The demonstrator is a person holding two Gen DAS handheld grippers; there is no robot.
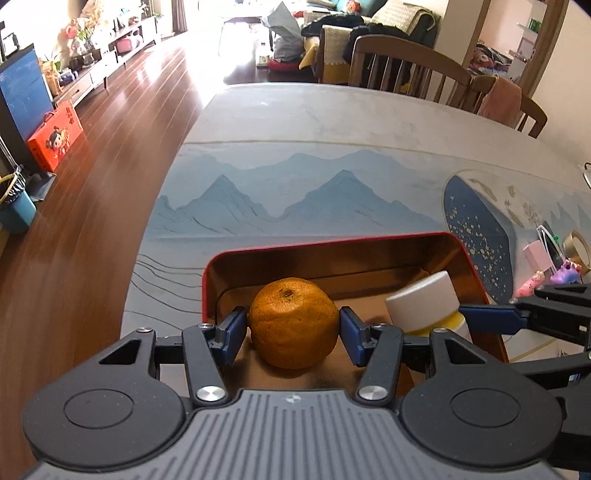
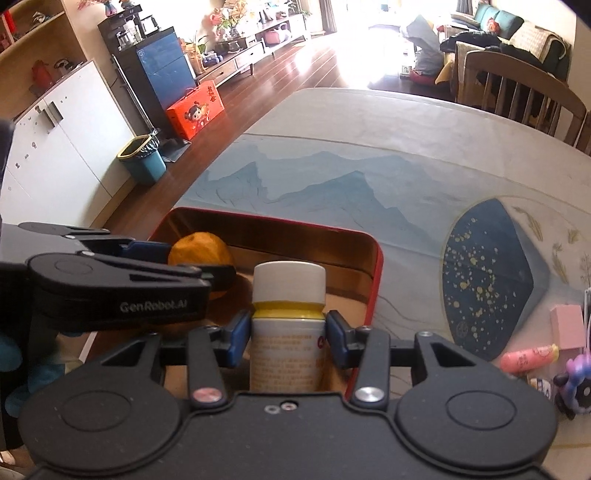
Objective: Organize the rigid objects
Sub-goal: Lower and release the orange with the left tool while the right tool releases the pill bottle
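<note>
Placement is the step in hand, judging by both grippers poised over the red tin (image 1: 472, 266). Left gripper (image 1: 293, 326) clamps an orange (image 1: 293, 321); right gripper (image 2: 288, 332) clamps a white-capped bottle (image 2: 286, 328), at the orange's three o'clock. Both items sit low inside the tin, though contact with its floor cannot be told. To do it well, each should be lowered until it rests, then released gently, keeping the two grippers apart. Loose toys (image 2: 528, 360) lie at four o'clock on the table (image 1: 332, 122).

floor: glossy wood (image 1: 140, 122) | chairs (image 1: 402, 66) | sunlit sofa (image 2: 517, 26)
</note>
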